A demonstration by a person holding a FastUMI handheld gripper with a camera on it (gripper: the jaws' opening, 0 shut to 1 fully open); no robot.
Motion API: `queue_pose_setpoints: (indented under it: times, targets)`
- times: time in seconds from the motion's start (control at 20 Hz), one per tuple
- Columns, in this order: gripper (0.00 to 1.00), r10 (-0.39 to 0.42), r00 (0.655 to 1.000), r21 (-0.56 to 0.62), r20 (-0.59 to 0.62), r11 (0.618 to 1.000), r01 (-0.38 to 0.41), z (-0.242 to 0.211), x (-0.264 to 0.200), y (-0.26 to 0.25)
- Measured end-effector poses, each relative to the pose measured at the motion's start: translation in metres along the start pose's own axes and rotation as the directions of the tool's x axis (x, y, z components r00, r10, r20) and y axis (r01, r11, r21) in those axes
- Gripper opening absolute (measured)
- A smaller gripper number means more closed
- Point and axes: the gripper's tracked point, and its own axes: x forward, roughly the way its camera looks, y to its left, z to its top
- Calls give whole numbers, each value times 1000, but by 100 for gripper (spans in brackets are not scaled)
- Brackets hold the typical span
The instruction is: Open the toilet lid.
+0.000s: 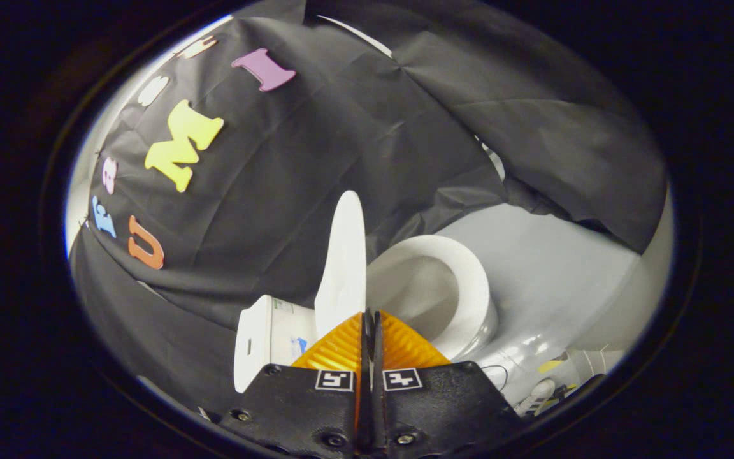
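Just beyond the gripper (369,317), whose fingers are pressed together on nothing, the toilet lid (343,261) stands raised beside the open bowl (462,280). Rigid, smooth, probably light; its free rim suits holding.

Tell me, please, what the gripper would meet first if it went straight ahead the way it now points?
Probably the raised toilet lid, just ahead of the shut gripper; depth is hard to judge.
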Motion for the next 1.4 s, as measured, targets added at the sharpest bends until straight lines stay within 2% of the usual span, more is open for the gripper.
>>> queue_pose_setpoints:
  times: [0.25, 0.7, 1.4]
  targets:
    - [4, -47, 998, -103, 49, 993, 52, -1, -6, 25]
    - [4, -21, 998, -147, 64, 989, 30, -6, -13, 75]
    - [4, 25, 997, -275, 76, 962, -3, -27, -23, 143]
